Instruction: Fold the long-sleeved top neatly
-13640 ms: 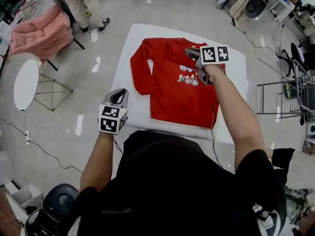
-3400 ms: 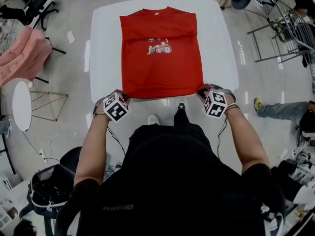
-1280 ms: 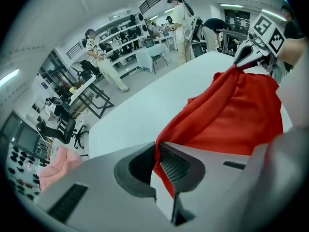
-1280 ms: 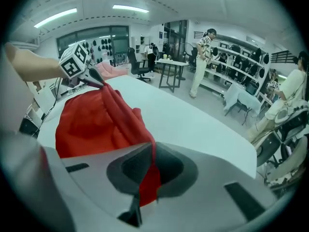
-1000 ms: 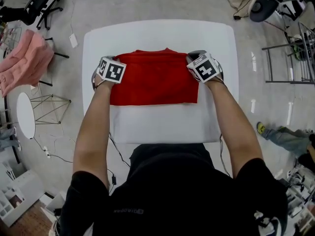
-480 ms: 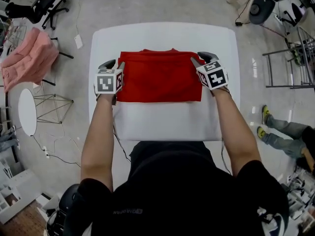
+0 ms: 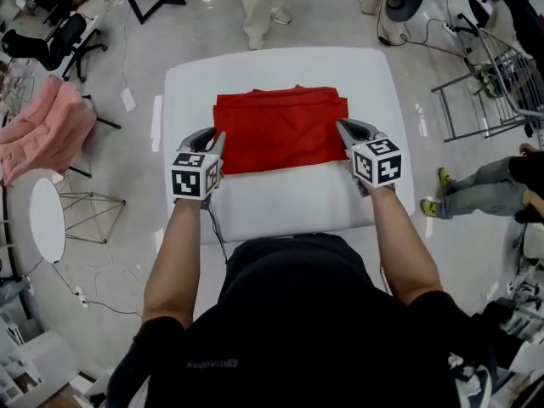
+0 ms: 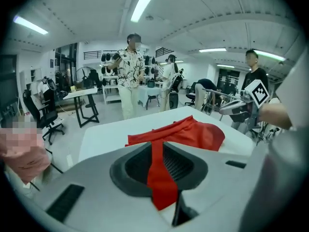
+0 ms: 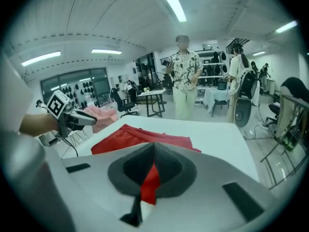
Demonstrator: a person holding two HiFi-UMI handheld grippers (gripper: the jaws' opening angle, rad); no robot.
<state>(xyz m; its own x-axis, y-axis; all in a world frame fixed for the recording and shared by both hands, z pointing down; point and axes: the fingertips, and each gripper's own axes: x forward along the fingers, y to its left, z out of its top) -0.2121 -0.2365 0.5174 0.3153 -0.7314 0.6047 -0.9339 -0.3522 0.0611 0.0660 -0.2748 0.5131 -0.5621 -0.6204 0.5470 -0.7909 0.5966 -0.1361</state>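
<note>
The red long-sleeved top (image 7: 279, 130) lies folded into a flat rectangle on the far half of the white table (image 7: 280, 202). My left gripper (image 7: 219, 138) hovers off the top's near left corner. Its jaws stand a little apart, have just been closing, and hold nothing; the top (image 8: 193, 132) shows through the gap. My right gripper (image 7: 342, 126) hovers off the near right corner with its jaws shut and empty. In the right gripper view the top (image 9: 140, 138) lies beyond the tips, with the left gripper (image 9: 89, 121) across from it.
A person (image 7: 259, 2) stands just past the table's far edge. A pink garment on a chair (image 7: 47, 138) and a round white side table (image 7: 47, 219) are to the left. A metal rack (image 7: 484, 83) and someone's legs (image 7: 484, 189) are to the right.
Both grippers have let go of the top's far corners, risen and drawn back toward me to its near corners. The top stays folded in place.
</note>
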